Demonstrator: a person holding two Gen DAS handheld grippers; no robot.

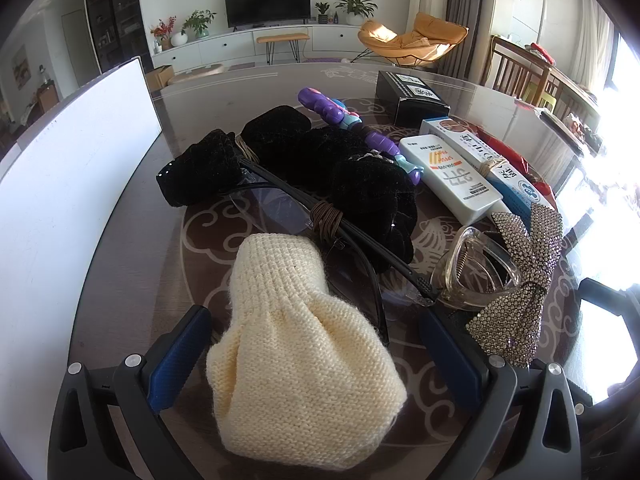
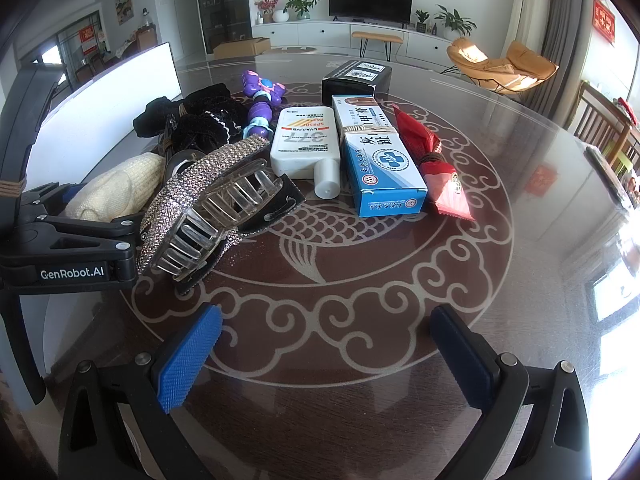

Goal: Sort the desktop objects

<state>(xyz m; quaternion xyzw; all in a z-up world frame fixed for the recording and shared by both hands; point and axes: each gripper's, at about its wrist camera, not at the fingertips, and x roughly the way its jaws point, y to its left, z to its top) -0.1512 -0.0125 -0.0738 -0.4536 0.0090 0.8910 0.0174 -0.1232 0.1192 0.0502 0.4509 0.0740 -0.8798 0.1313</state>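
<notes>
Left tongs [image 1: 312, 356] gape around the cream knit sock [image 1: 298, 364] — right tongs [image 2: 328, 356] gape over bare bench [image 2: 500, 280].

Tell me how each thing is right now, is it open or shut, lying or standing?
left gripper: open, around the cream knitted piece
right gripper: open, nothing in it
sunscreen bottle: lying flat, cap on
blue and white box: lying flat, shut
hair claw clip: lying on its side
glasses: folded, tied with cord
</notes>
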